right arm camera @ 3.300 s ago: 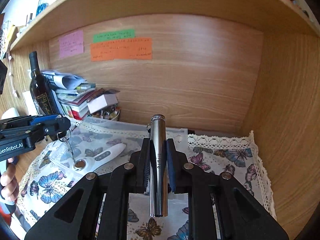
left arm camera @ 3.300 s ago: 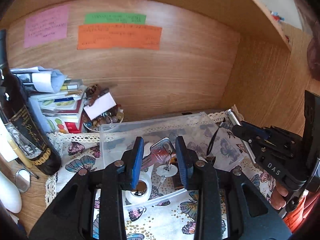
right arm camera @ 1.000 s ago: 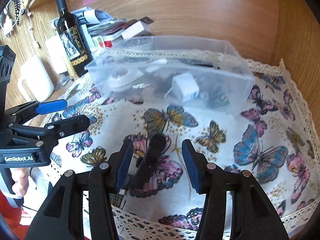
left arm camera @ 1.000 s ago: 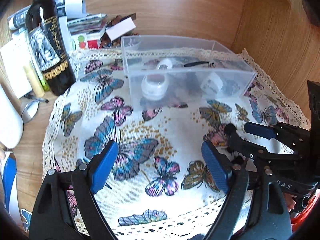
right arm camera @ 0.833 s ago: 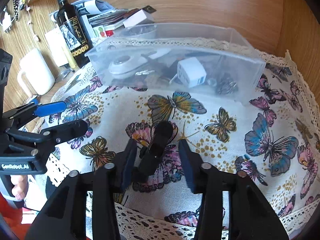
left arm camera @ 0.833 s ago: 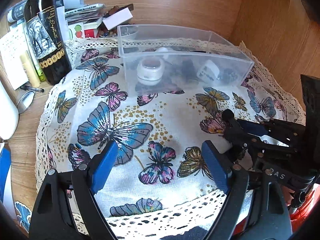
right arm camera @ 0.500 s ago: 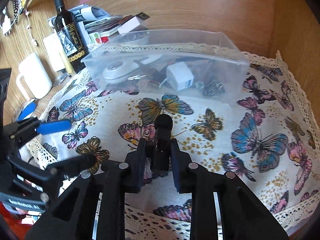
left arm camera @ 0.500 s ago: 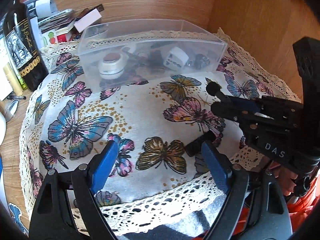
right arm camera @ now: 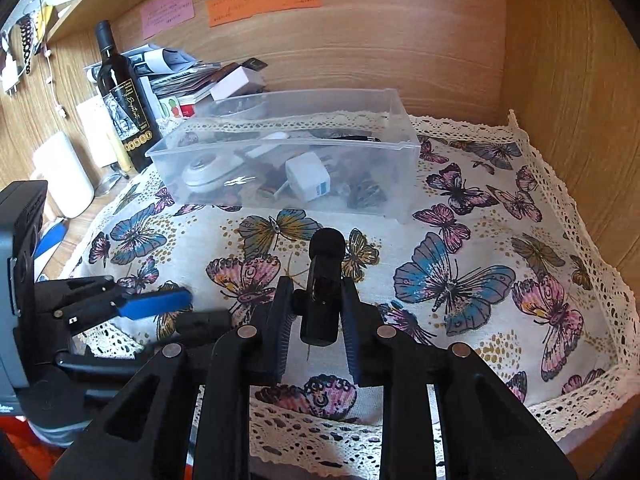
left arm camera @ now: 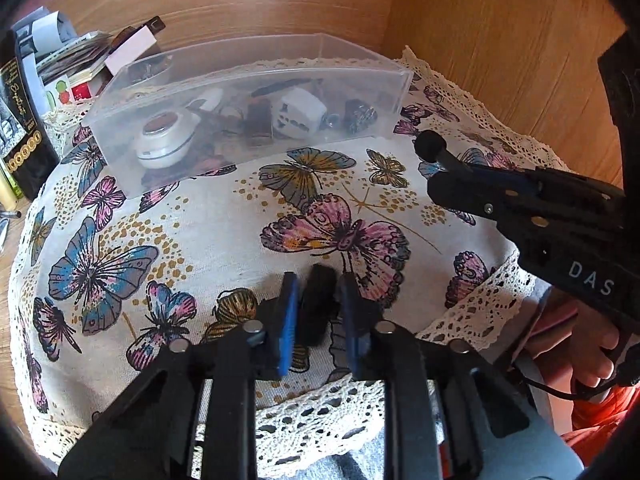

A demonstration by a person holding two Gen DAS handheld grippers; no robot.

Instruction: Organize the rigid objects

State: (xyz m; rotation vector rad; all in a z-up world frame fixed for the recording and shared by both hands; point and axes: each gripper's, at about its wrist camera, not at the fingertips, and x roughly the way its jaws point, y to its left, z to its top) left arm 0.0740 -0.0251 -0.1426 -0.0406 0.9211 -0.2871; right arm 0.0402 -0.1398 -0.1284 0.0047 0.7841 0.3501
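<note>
Both hand-held grippers grip things. Right hand-held gripper (right arm camera: 314, 316) clamps a small black microphone (right arm camera: 325, 276) above the butterfly cloth (right arm camera: 460, 280). Left hand-held gripper (left arm camera: 316, 312) is closing around a short black piece (left arm camera: 316, 304). Either could slip before reaching the clear plastic box (right arm camera: 288, 160).

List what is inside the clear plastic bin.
Inside the clear plastic bin: a round white case, a white plug adapter, a dark metal clump and a black pen-like item. Smaller pieces beneath are overlapped and blurred by the wall.
</note>
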